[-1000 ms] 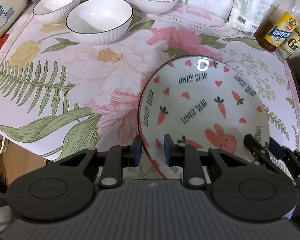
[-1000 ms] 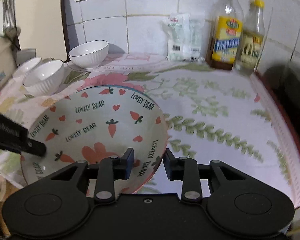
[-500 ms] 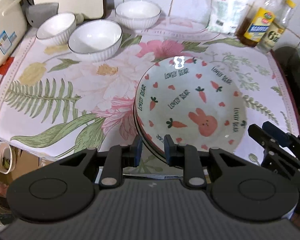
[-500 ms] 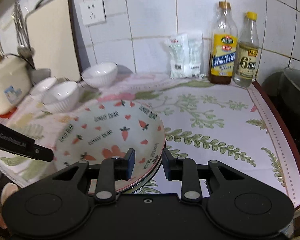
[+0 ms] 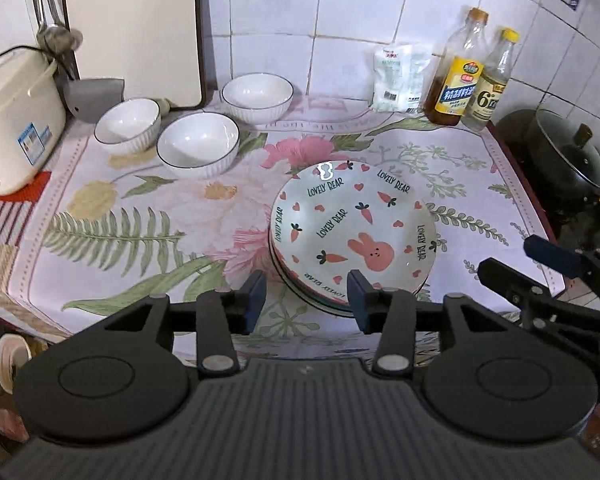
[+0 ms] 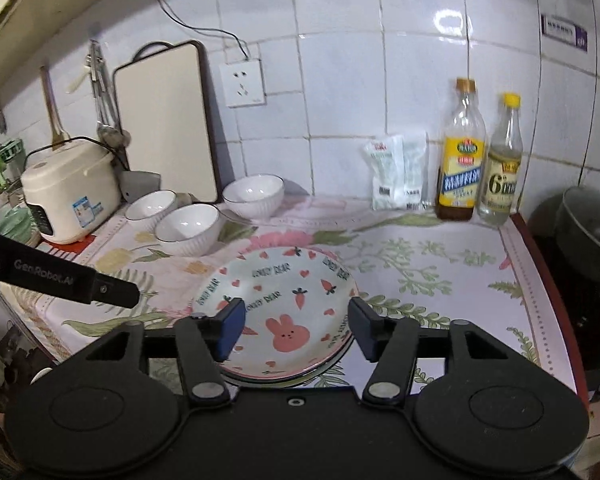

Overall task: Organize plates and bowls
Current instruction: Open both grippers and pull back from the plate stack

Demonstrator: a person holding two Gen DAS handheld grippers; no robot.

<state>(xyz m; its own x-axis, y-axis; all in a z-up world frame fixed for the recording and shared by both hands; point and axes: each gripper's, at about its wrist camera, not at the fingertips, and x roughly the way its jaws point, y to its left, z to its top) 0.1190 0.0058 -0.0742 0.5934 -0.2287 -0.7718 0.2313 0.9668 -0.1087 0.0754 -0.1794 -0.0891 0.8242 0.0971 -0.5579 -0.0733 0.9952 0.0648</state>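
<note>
Left wrist view | white bowls (image 5: 198,146): three, upper left | bunny-carrot plates (image 5: 352,232): stacked, centre | left hand-held gripper (image 5: 306,298), right hand-held gripper (image 6: 296,330): both agape, empty

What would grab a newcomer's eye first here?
The rabbit plate, topping a short stack near the counter's front edge on the floral mat. Next, three white bowls clustered at the back left near the rice cooker. Both tools, left and right, hang open just short of the stack, holding nothing.
</note>
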